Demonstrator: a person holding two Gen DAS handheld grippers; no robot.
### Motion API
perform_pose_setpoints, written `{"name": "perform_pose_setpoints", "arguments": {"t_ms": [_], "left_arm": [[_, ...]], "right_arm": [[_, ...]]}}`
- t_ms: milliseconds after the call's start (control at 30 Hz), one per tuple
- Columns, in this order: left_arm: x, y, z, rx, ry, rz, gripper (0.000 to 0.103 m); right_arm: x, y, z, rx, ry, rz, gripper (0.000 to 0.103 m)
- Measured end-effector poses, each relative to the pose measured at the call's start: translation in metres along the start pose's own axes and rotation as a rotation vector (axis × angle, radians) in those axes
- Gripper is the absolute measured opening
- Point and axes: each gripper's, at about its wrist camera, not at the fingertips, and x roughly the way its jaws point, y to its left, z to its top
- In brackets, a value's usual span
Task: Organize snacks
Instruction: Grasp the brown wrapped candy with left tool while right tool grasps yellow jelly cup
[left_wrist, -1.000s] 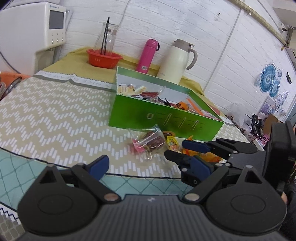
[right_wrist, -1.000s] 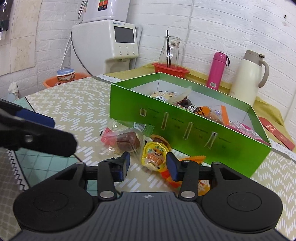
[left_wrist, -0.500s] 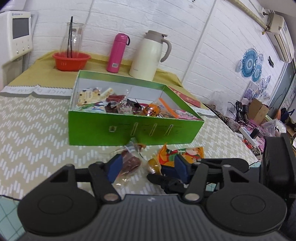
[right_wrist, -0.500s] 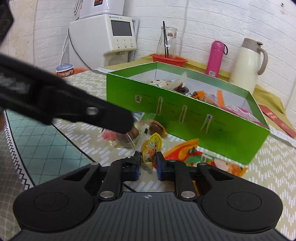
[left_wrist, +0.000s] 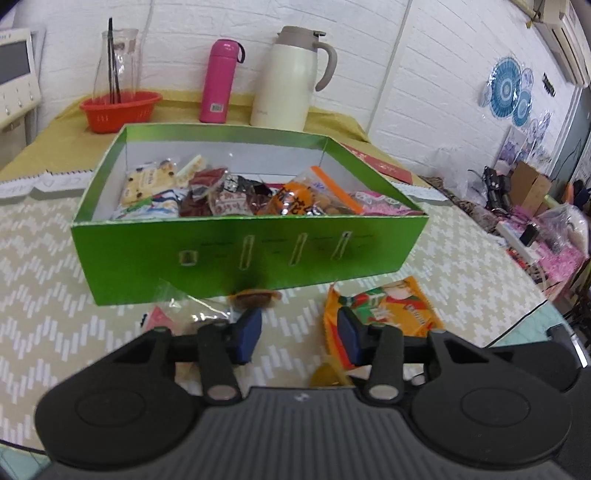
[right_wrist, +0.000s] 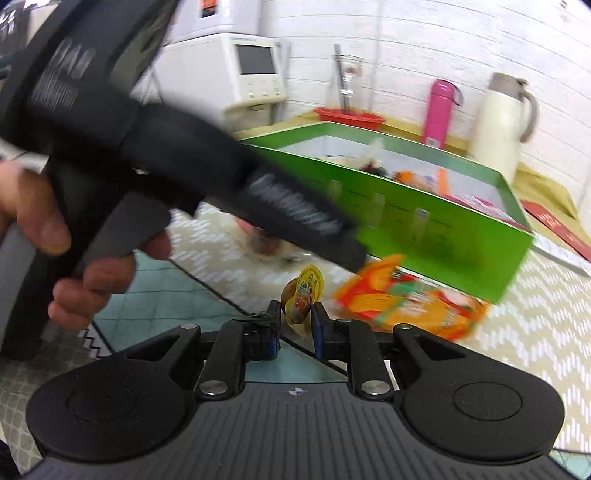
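The open green box (left_wrist: 258, 251) holds several wrapped snacks. In front of it lie an orange snack packet (left_wrist: 391, 306), a clear packet with a brown snack (left_wrist: 184, 317) and a small brown cup (left_wrist: 255, 297). My left gripper (left_wrist: 300, 336) hovers low between them; its jaws are closing with only tablecloth in the gap. In the right wrist view my right gripper (right_wrist: 295, 325) is shut on a yellow-lidded jelly cup (right_wrist: 304, 291), held above the cloth. The left gripper (right_wrist: 351, 254), held by a hand (right_wrist: 92, 273), crosses that view, blurred, hiding part of the box (right_wrist: 443, 236).
Behind the box stand a pink bottle (left_wrist: 219, 81), a cream thermos jug (left_wrist: 291, 77) and a red basket (left_wrist: 120, 110) with a glass carafe. A white appliance (right_wrist: 255, 74) sits at the back left. Clutter lies beyond the table's right edge (left_wrist: 535, 306).
My left gripper has swung across to the front of the box and its jaws have narrowed. My right gripper has shut on the jelly cup and drawn it off the cloth.
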Motion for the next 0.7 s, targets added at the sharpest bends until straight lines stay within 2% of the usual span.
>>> {"name": "perform_pose_setpoints", "arguments": {"t_ms": [167, 233, 333, 367, 400, 433, 467, 600, 700], "left_arm": [[0.001, 0.012, 0.005, -0.048, -0.015, 0.036, 0.048], [0.001, 0.013, 0.007, -0.059, -0.029, 0.052, 0.062], [0.009, 0.01, 0.011, -0.03, -0.024, 0.081, 0.063], [0.014, 0.008, 0.012, -0.02, -0.018, 0.083, 0.061], [0.018, 0.007, 0.013, -0.005, -0.009, 0.082, 0.053], [0.021, 0.005, 0.014, 0.011, 0.001, 0.086, 0.038], [0.024, 0.004, 0.015, 0.023, 0.009, 0.086, 0.033], [0.03, 0.004, 0.013, 0.057, 0.023, 0.09, 0.027], [0.031, 0.01, 0.012, 0.049, 0.029, 0.067, 0.027]], "right_arm": [[0.0, -0.009, 0.002, 0.053, 0.001, -0.016, 0.032], [0.0, -0.007, 0.003, 0.048, -0.007, -0.019, 0.033], [0.0, -0.005, 0.002, 0.044, -0.007, -0.015, 0.043], [0.0, -0.006, 0.001, 0.044, -0.007, -0.019, 0.043], [0.002, -0.006, 0.003, 0.043, -0.003, -0.021, 0.043], [0.003, -0.006, 0.004, 0.041, 0.0, -0.022, 0.043], [0.002, -0.006, 0.002, 0.04, 0.005, -0.024, 0.043], [0.002, -0.006, 0.003, 0.038, -0.001, -0.028, 0.046], [0.005, -0.004, 0.005, 0.041, -0.011, -0.028, 0.051]]}}
